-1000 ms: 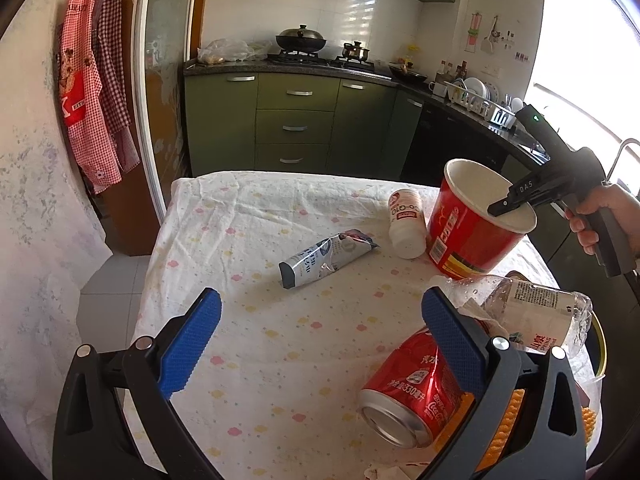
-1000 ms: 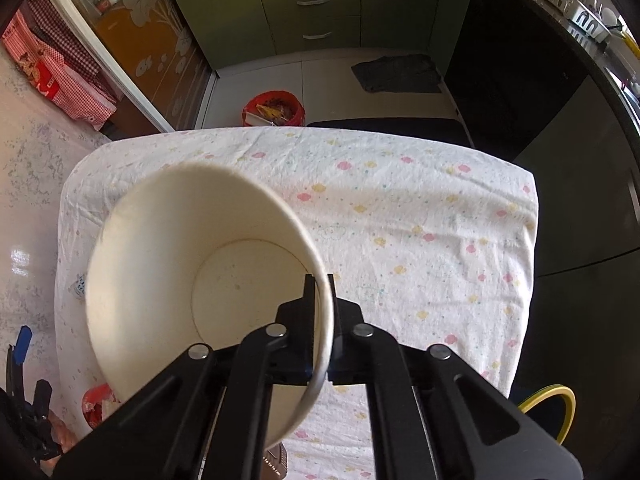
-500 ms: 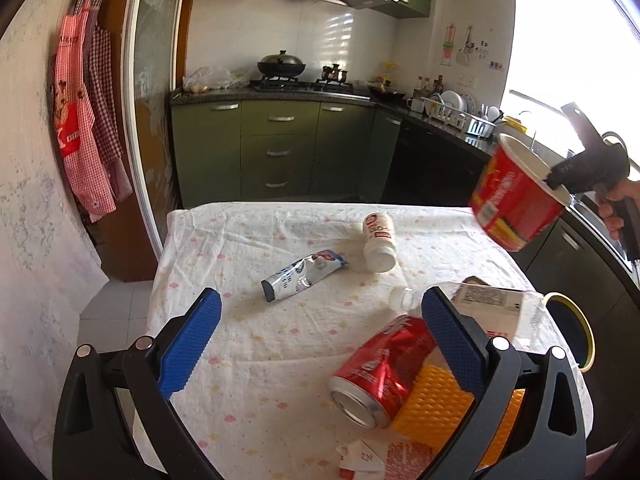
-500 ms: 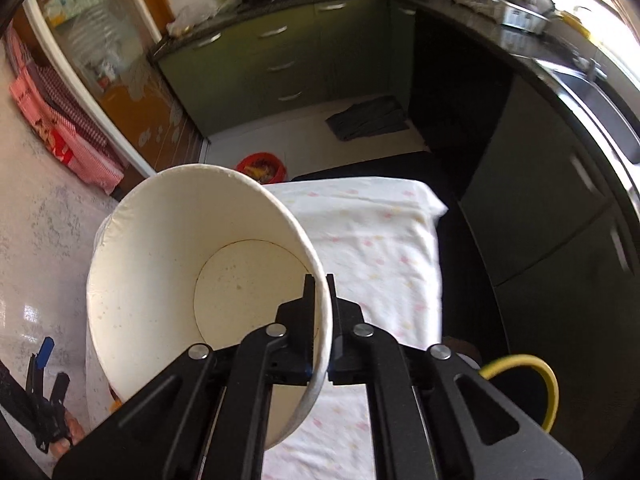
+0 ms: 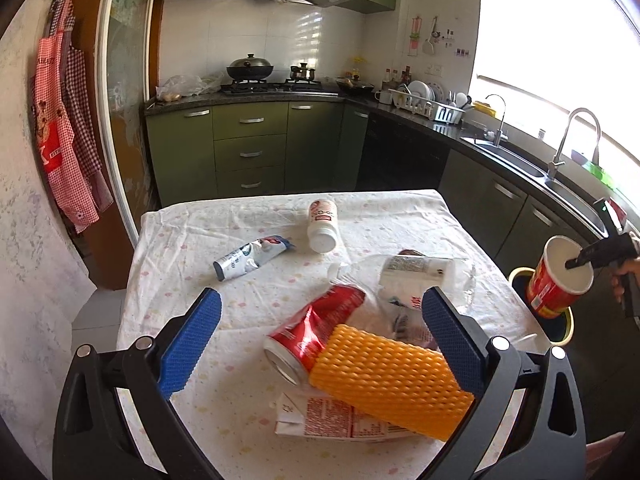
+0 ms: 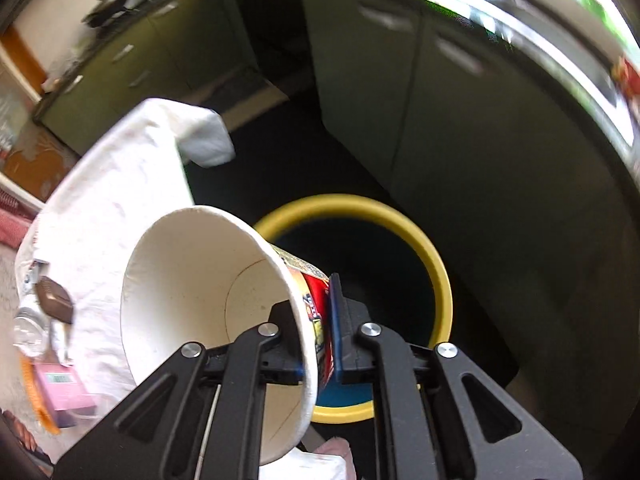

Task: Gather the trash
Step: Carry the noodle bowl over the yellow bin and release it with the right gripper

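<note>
Swung off the table, right gripper fingers seemingly still pinch the round paper cup's rim above the yellow-rimmed bin.

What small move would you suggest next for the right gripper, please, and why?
Probably open the right gripper and let the cup drop. The cup, pinched by its rim wall, already hangs over the yellow-rimmed bin beside the table, its base towards the opening, so releasing should land it inside.

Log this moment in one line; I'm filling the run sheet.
right gripper: jaws opening, red paper cup between | over yellow-rimmed bin | left gripper: open, empty
</note>
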The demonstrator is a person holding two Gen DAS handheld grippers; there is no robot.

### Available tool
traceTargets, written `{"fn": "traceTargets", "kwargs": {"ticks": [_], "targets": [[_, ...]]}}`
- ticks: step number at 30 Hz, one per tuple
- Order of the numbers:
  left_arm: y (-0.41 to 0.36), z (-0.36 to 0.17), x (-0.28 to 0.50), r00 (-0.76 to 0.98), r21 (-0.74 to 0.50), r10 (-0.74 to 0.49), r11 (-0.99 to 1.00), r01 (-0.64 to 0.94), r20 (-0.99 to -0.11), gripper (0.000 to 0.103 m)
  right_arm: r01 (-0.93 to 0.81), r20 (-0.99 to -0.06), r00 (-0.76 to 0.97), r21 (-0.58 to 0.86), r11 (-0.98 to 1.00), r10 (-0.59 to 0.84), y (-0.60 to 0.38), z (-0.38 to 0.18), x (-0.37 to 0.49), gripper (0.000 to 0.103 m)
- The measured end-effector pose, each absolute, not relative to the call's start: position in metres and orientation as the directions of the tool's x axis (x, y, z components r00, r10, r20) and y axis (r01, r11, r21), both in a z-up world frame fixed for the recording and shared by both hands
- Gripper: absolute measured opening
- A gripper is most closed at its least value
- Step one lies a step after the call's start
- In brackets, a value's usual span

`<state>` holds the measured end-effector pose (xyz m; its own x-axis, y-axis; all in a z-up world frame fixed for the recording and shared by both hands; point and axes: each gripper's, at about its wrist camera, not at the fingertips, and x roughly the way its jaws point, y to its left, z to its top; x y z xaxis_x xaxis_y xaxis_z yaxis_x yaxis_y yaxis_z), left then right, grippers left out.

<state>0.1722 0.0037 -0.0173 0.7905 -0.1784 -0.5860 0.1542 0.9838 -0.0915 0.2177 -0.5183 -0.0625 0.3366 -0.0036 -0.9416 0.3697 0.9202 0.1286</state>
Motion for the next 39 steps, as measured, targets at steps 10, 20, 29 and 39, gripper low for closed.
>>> {"fn": "traceTargets", "kwargs": {"ticks": [10, 20, 29, 39], "targets": [[-0.027, -0.004, 0.163, 0.787, -0.024, -0.155, 0.984, 0.176, -0.597, 0.099, 0.429, -0.953, 0.303, 0.149, 0.891, 0.014, -0.555, -0.119, 0.231, 0.033], [-0.054, -0.007, 0.164, 0.745, -0.016, -0.212, 0.965, 0.261, -0.632, 0.099, 0.358, -0.92, 0.391, 0.184, 0.916, 0.032, -0.537, -0.093, 0.203, 0.035], [-0.057, -0.019, 0.152, 0.684, -0.004, -0.233, 0.948, 0.319, -0.692, 0.099, 0.265, -0.907, 0.408, 0.226, 0.937, 0.104, -0.496, -0.094, 0.192, 0.039], [-0.087, -0.037, 0.135, 0.568, -0.002, -0.386, 0.829, 0.56, -0.727, 0.099, 0.229, -0.908, 0.405, 0.218, 0.949, 0.11, -0.48, -0.096, 0.205, 0.04]]}}
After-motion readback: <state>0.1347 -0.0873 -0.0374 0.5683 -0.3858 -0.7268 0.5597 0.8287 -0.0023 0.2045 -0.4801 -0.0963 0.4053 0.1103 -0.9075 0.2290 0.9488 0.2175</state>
